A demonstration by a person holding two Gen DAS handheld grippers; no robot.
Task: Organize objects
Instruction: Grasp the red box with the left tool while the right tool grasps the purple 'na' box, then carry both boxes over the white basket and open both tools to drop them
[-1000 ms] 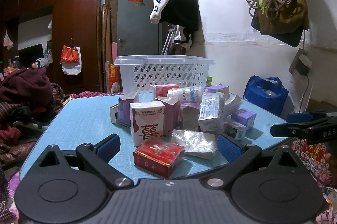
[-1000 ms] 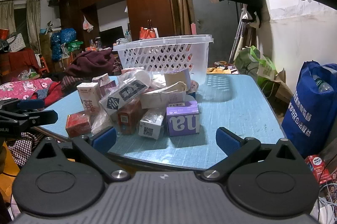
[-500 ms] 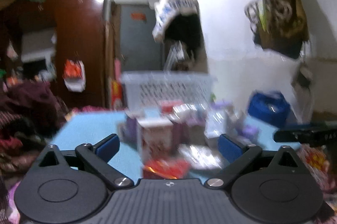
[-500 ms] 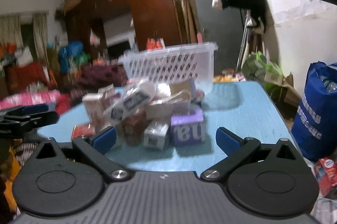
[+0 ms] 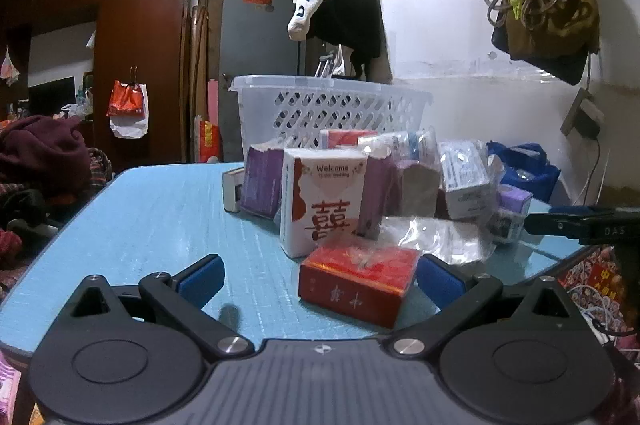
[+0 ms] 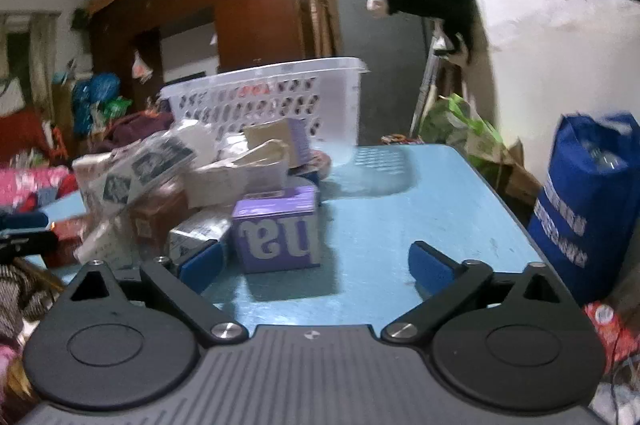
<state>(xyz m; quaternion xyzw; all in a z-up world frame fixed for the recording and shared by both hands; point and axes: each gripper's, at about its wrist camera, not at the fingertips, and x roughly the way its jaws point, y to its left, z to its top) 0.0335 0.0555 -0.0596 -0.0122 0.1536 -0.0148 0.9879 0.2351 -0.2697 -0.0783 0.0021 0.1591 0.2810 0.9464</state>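
The left gripper [image 5: 320, 279] gaped wide and empty, the red foil-wrapped box [image 5: 356, 279] between its blue pads; the right gripper [image 6: 316, 265] likewise gaped empty, the purple cardboard box [image 6: 280, 227] just ahead.

Dim indoor light, fisheye-bent edges; right wrist view smeared by motion blur.

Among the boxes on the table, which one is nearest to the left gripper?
The red box wrapped in clear film. It lies flat at the front of the pile, partly between the open left gripper fingers; the other boxes are behind it.
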